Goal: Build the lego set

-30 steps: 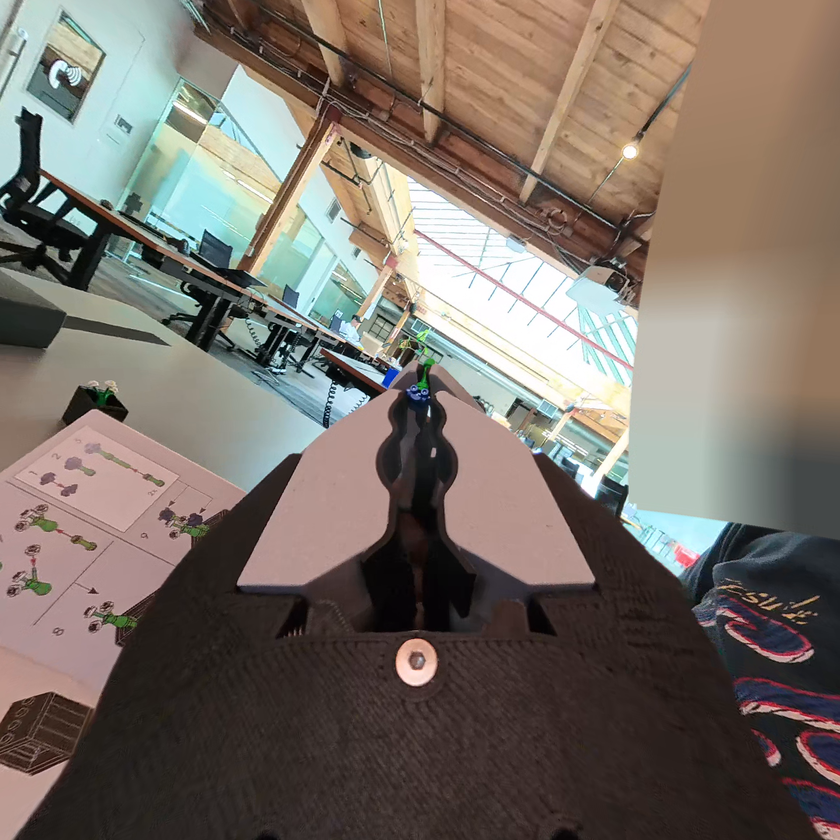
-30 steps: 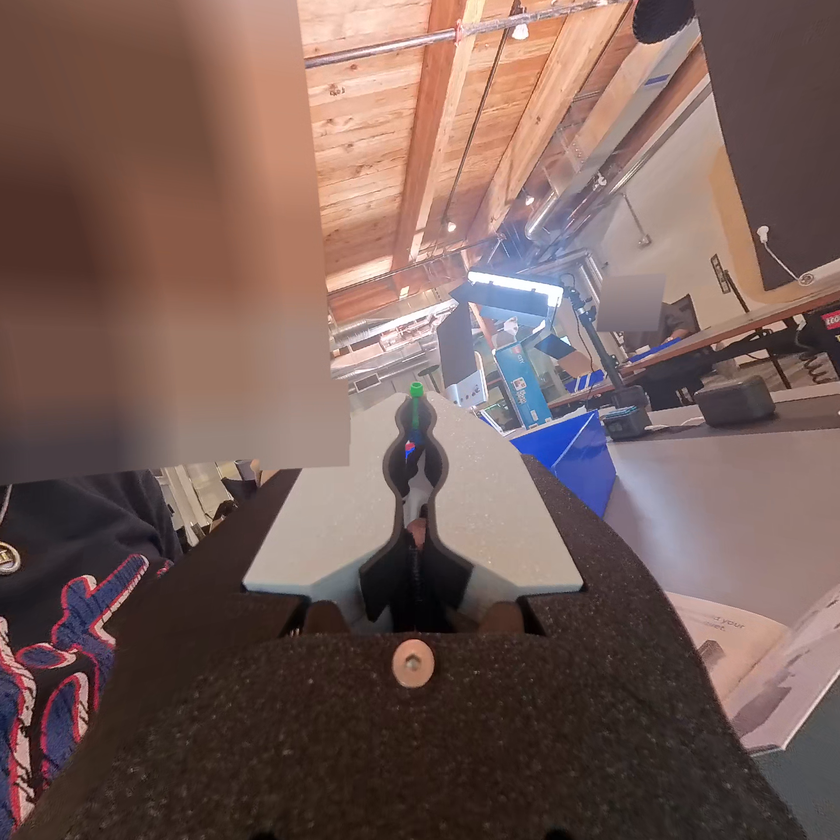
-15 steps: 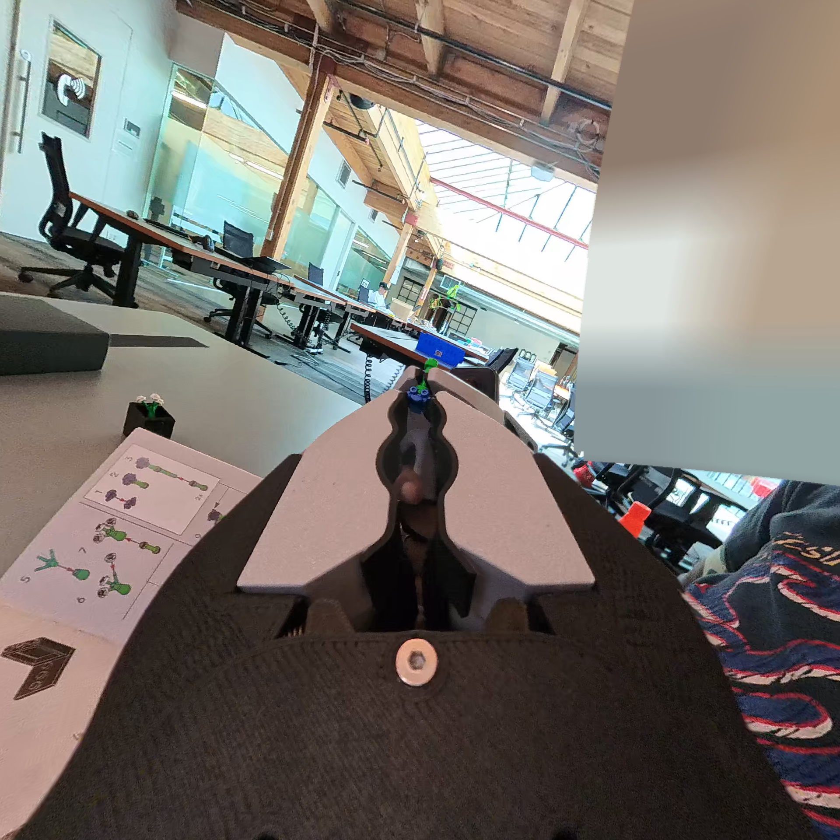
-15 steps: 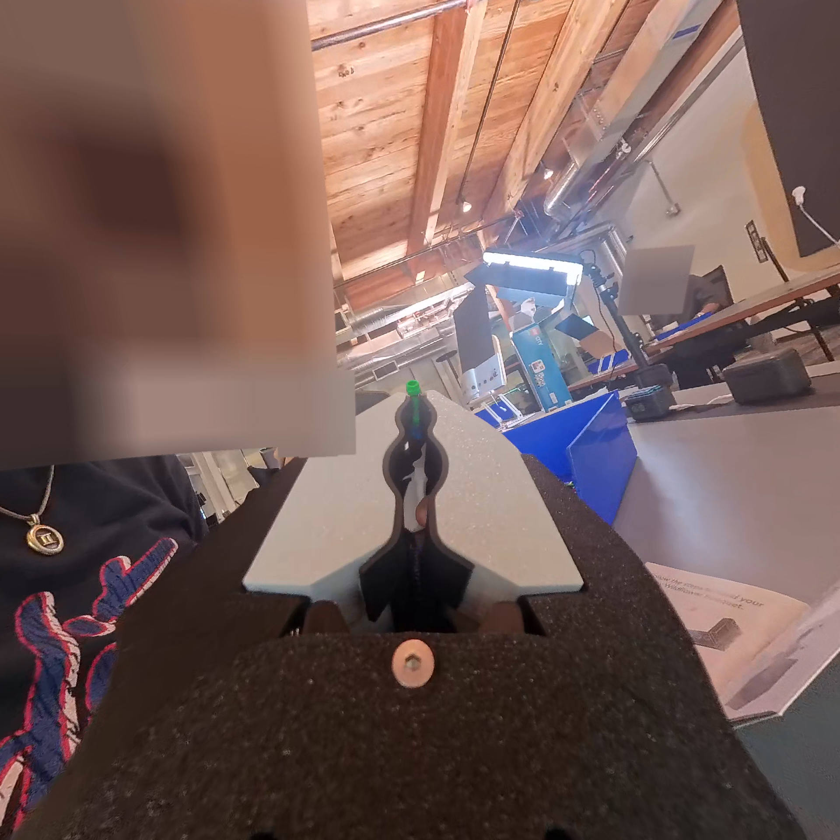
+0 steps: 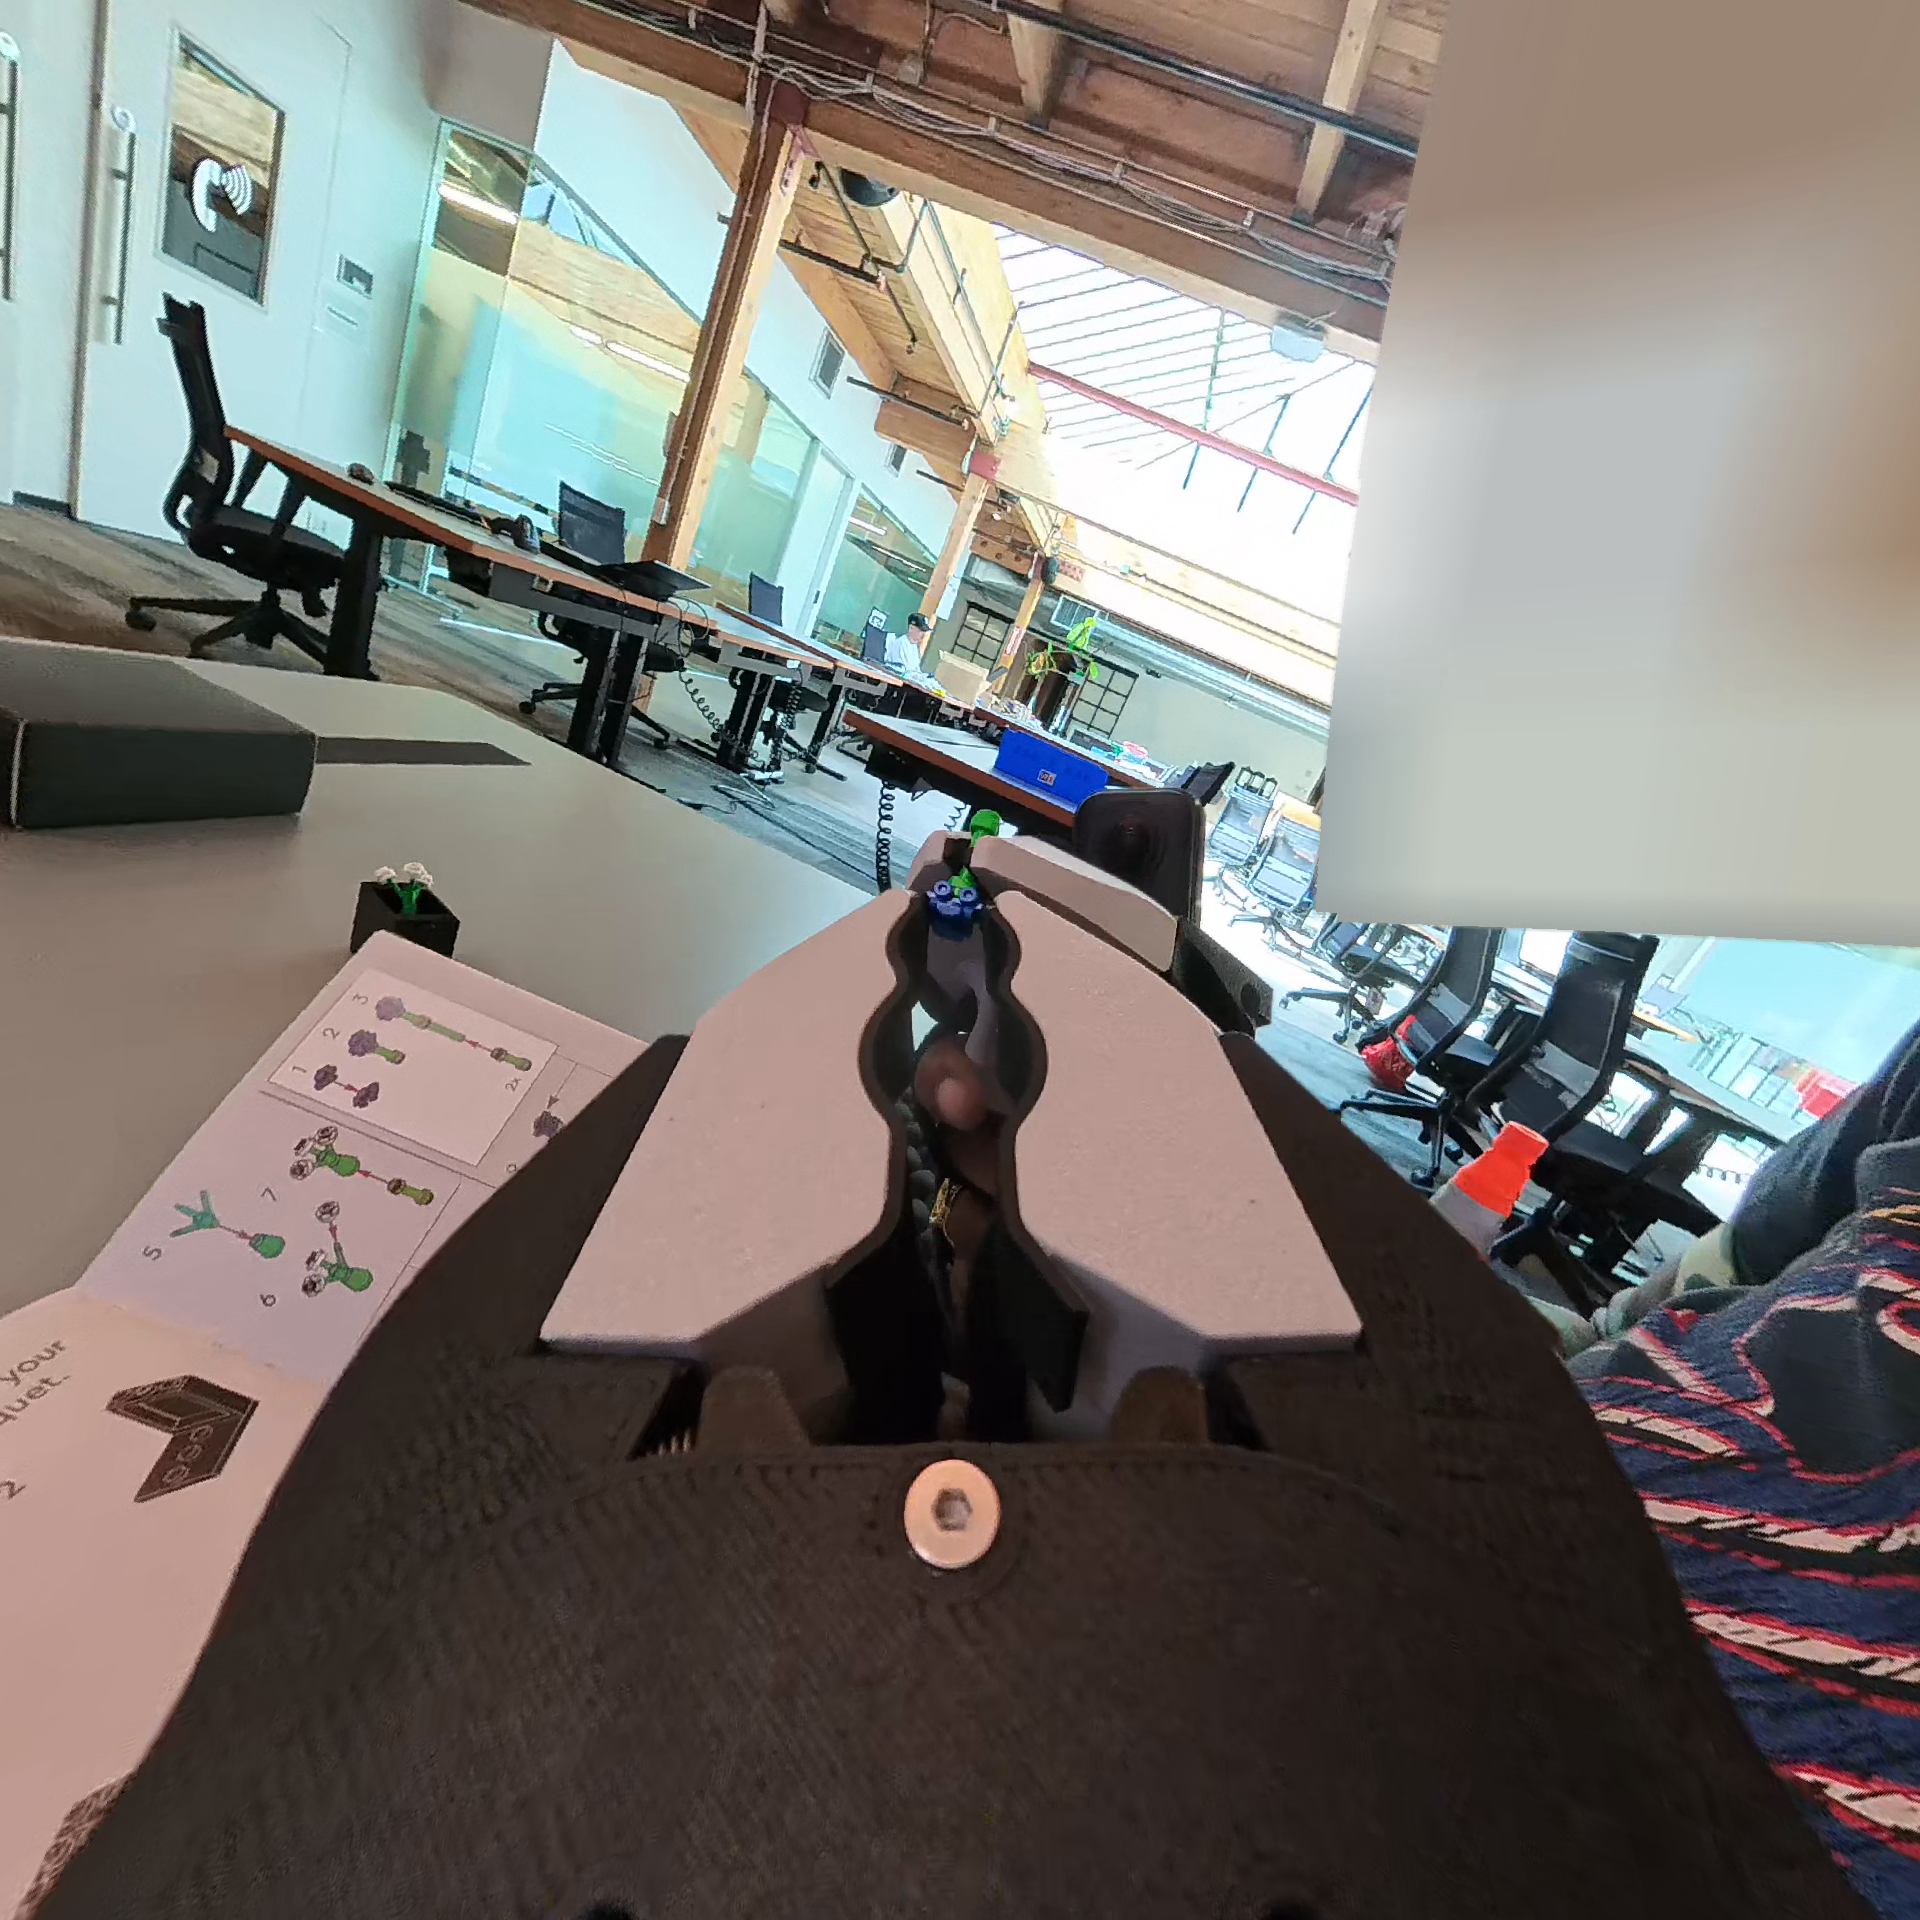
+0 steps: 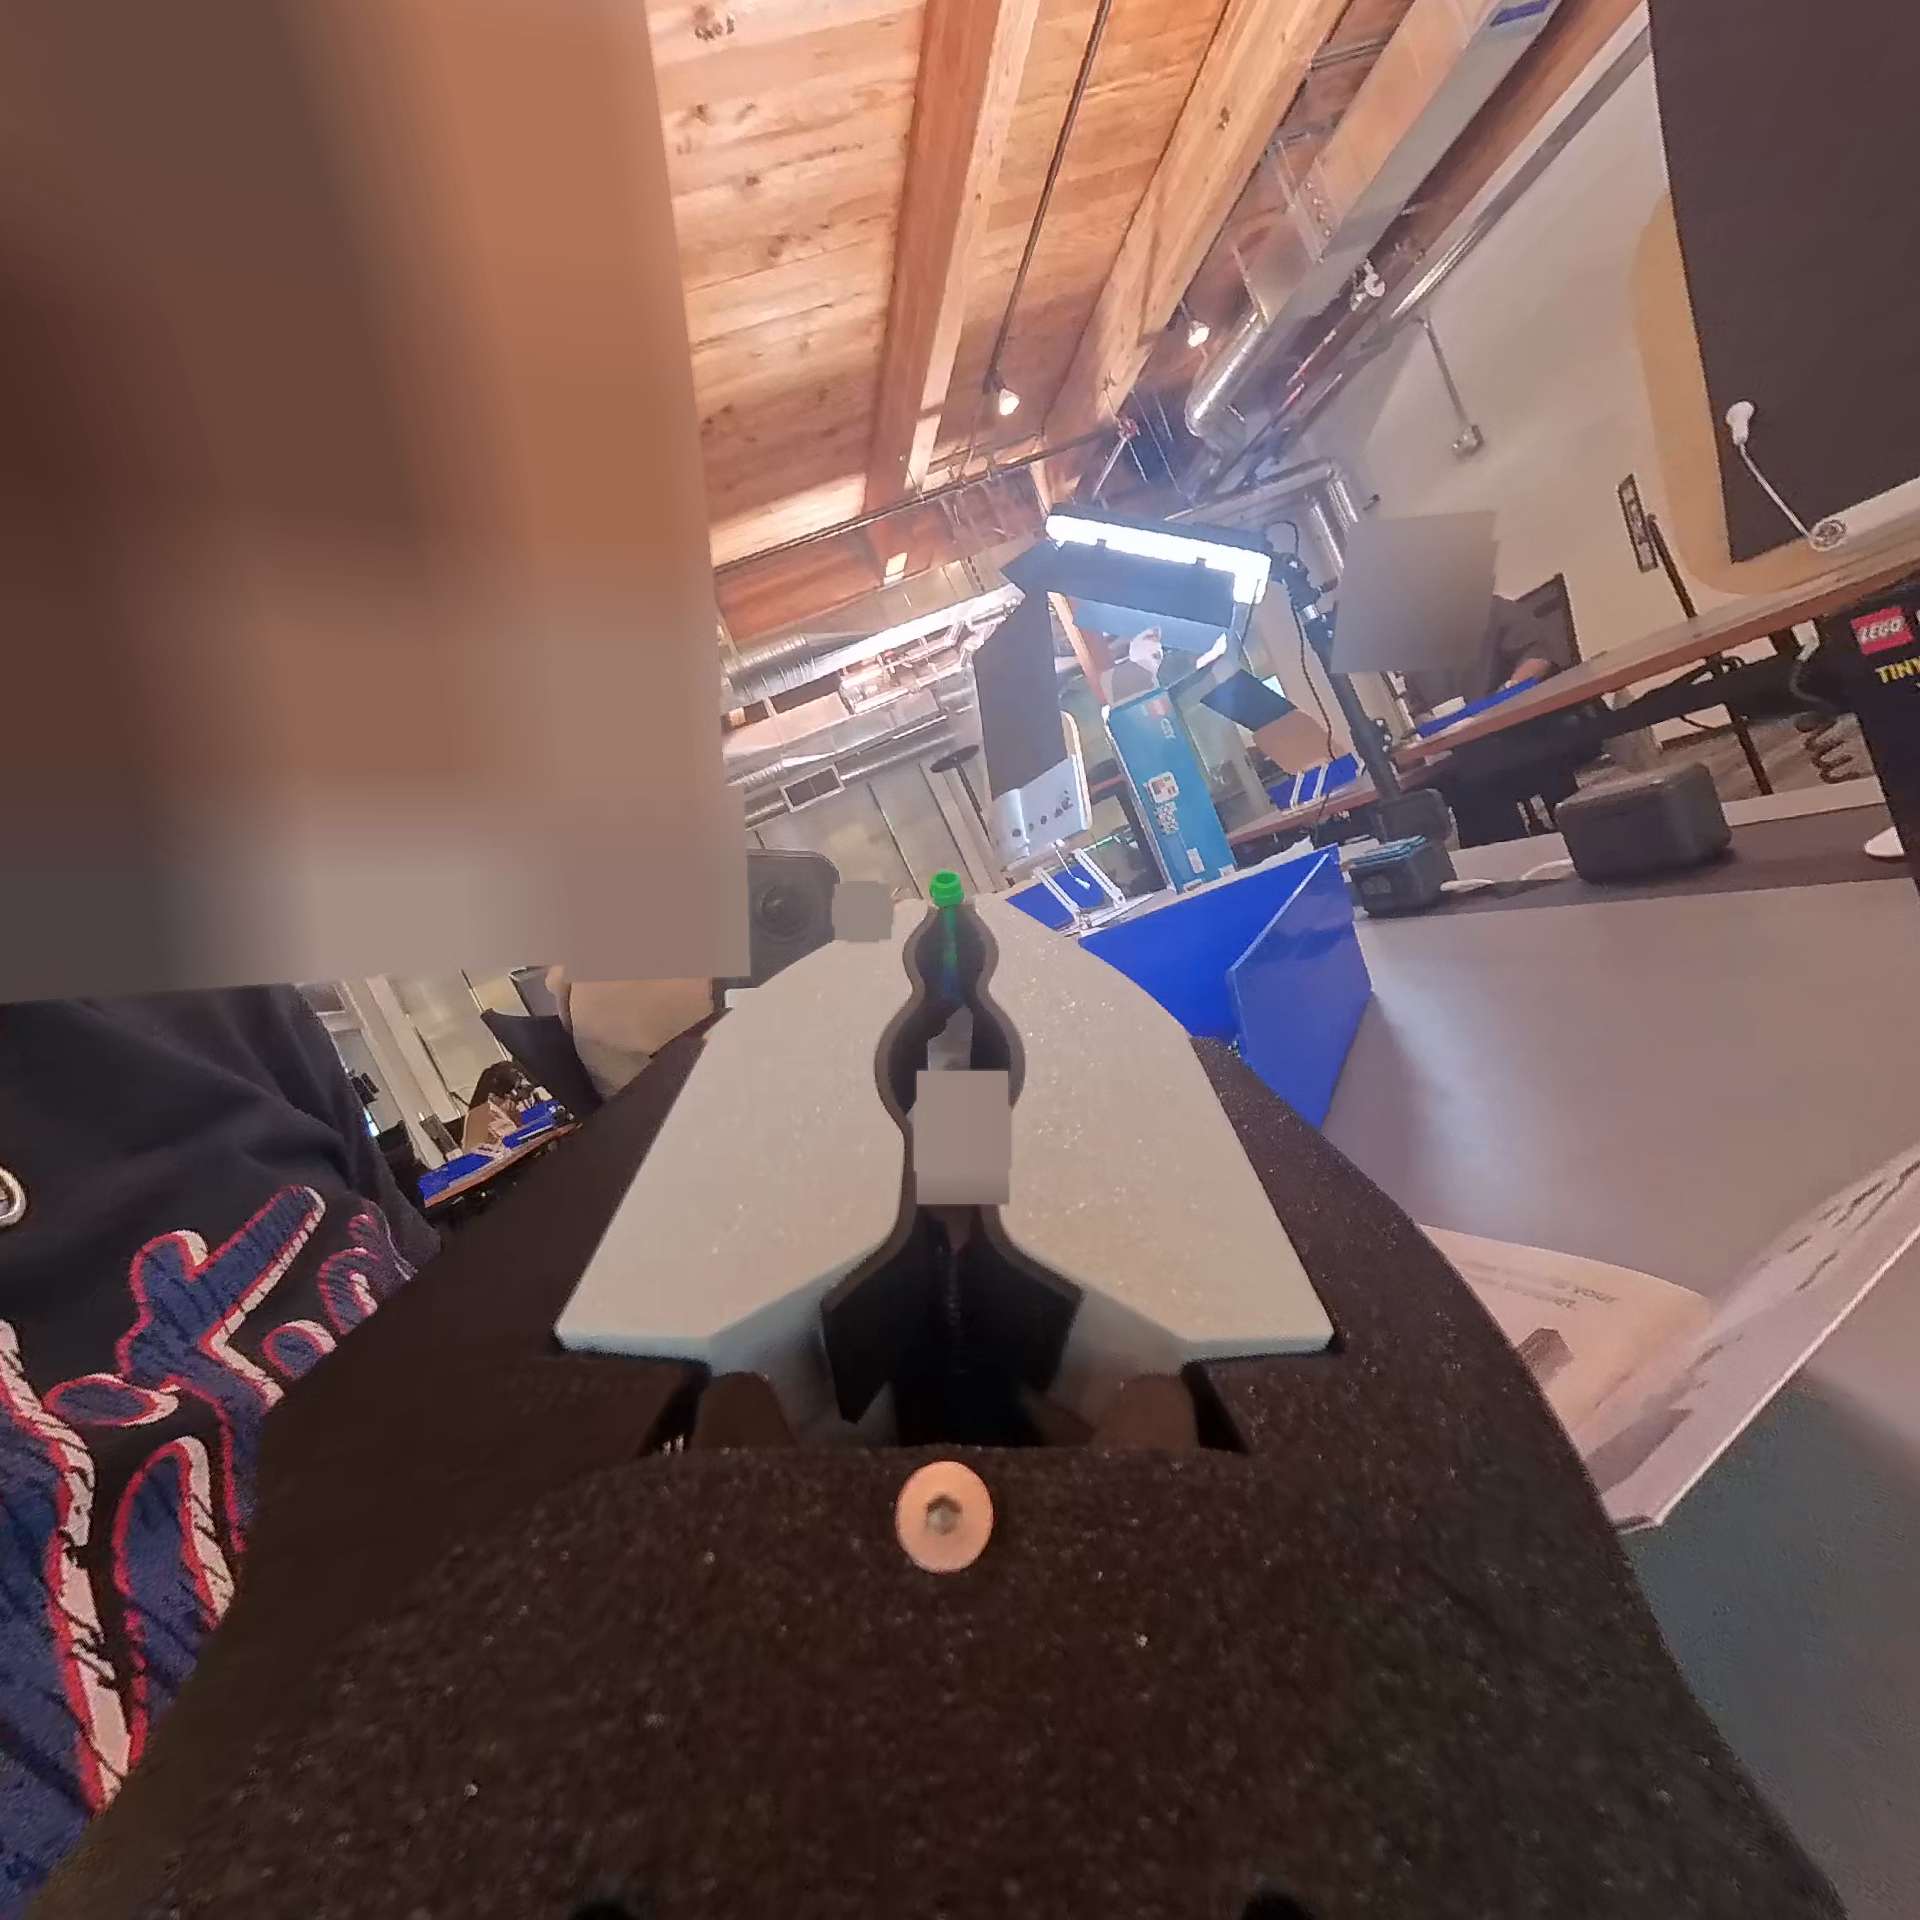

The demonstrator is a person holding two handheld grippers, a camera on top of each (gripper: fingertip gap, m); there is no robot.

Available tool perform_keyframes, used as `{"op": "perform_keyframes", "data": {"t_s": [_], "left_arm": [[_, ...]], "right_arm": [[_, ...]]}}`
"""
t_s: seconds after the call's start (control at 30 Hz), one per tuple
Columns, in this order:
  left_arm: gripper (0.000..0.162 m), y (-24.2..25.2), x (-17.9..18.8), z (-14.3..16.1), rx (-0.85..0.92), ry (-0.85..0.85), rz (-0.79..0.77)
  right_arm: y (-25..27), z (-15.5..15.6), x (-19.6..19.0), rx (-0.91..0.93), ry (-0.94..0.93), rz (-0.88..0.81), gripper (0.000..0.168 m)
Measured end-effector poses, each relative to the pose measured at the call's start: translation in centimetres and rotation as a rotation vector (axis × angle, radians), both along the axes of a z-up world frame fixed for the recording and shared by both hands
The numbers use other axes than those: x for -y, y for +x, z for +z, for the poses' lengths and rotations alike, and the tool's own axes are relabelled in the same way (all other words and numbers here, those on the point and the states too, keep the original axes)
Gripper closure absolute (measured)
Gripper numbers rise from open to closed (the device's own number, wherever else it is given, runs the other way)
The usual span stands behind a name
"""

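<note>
You've dropped both grippers lower and brought them tip to tip. Your left gripper (image 5: 956, 902) is clamped on the blue flower piece (image 5: 953, 910); your right gripper (image 6: 948, 914) pinches the green stem (image 6: 945, 891). Behind the instruction booklet (image 5: 312, 1122), the black planter (image 5: 405, 914) now sits nearer.

Flat dark grey box (image 5: 145, 753) lies on grey table (image 5: 540, 831), far left. Black mesh office chair (image 5: 234, 499) stands at long wooden desk (image 5: 436, 520) behind. Orange cone (image 5: 1496, 1169) on floor, right. Blue plastic bin (image 6: 1247, 961) sits on table; dark grey case (image 6: 1642, 821) farther back. Lit studio light panel (image 6: 1153, 556) overhead.
</note>
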State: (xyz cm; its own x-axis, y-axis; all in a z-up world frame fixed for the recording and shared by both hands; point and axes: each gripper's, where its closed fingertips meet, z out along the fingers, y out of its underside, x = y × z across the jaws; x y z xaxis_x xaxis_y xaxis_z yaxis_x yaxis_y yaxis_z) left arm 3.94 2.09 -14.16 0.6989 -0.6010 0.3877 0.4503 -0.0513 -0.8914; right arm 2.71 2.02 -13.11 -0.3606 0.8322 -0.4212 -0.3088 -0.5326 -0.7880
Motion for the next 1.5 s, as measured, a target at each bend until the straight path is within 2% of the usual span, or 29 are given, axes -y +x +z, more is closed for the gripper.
{"op": "perform_keyframes", "data": {"t_s": [0.23,0.4,0.5,0.67,0.87,0.93,1.03,1.5], "left_arm": [[0.150,0.1,-0.4,-0.4,0.015,-0.015,-0.026],[0.138,-0.2,-0.7,-0.9,-0.075,-0.005,0.021],[0.140,-0.3,-0.8,-1.1,-0.111,0.011,0.038],[0.152,-0.1,-1.0,-0.9,-0.107,0.023,0.028],[0.153,-0.3,-1.0,-1.0,-0.072,0.025,0.005],[0.153,-0.5,-1.0,-0.9,-0.057,0.025,0.006],[0.153,-0.5,-1.0,-0.8,-0.059,0.032,0.012],[0.153,-0.3,-0.6,-0.9,-0.097,0.041,0.012]], "right_arm": [[0.0,-0.3,-0.5,0.022,-0.012,-0.027,0.166],[0.2,-0.4,-1.3,-0.004,-0.119,-0.001,0.166],[0.1,-0.7,-1.3,-0.016,-0.174,0.032,0.165],[-0.2,-0.8,-1.4,-0.036,-0.241,0.064,0.165],[-0.2,-1.0,-1.4,-0.023,-0.244,0.089,0.165],[-0.2,-0.8,-1.7,-0.023,-0.235,0.083,0.155],[-0.1,-0.8,-1.6,-0.009,-0.204,0.088,0.165],[-0.5,-0.7,-0.7,0.041,-0.084,0.069,0.165]]}}
